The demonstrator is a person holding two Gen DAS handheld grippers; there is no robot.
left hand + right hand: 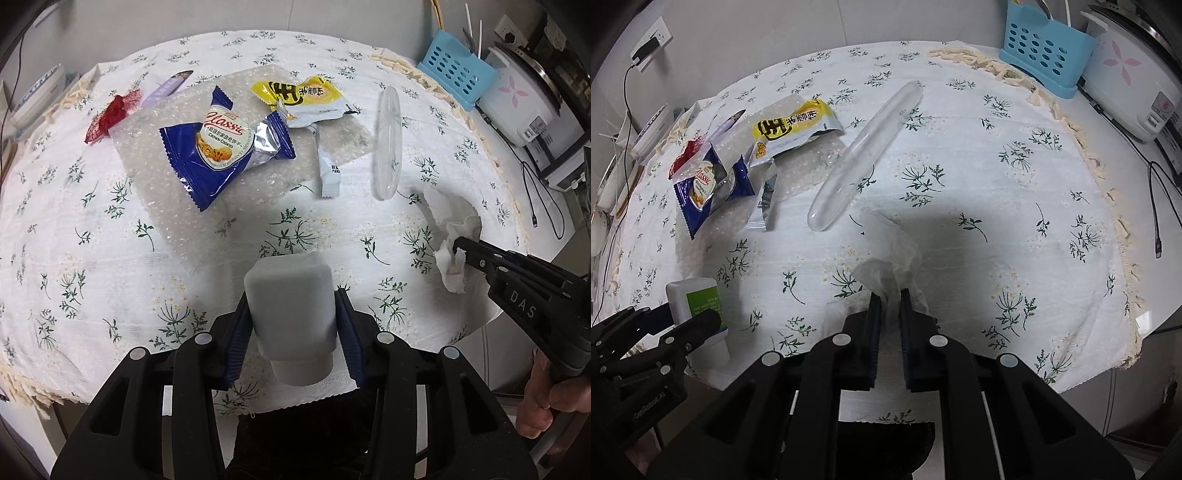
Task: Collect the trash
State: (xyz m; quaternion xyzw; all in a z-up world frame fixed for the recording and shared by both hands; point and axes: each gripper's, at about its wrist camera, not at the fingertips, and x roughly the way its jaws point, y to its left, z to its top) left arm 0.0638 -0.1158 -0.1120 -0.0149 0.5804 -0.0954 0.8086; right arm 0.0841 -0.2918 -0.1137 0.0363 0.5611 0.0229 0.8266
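Note:
My left gripper [293, 306] is shut on a small white bottle [288, 295] with a green label [701, 301], held just above the near edge of the floral tablecloth [92, 258]. My right gripper [890, 299] is shut on a crumpled white tissue [886, 254], which also shows at the right of the left wrist view [452, 240]. Farther back lie a blue cookie wrapper [221, 147], a yellow wrapper [299, 96], a red wrapper [110, 114], a purple wrapper [166, 86], a thin white sachet [327, 166] and a clear plastic tube [388, 144].
A sheet of bubble wrap [155, 184] lies under the wrappers. A blue perforated basket [456, 70] and a white rice cooker [517, 99] stand off the cloth at the back right, with a black cable [1156, 206] trailing beside them. A person's hand [546, 398] grips the right tool.

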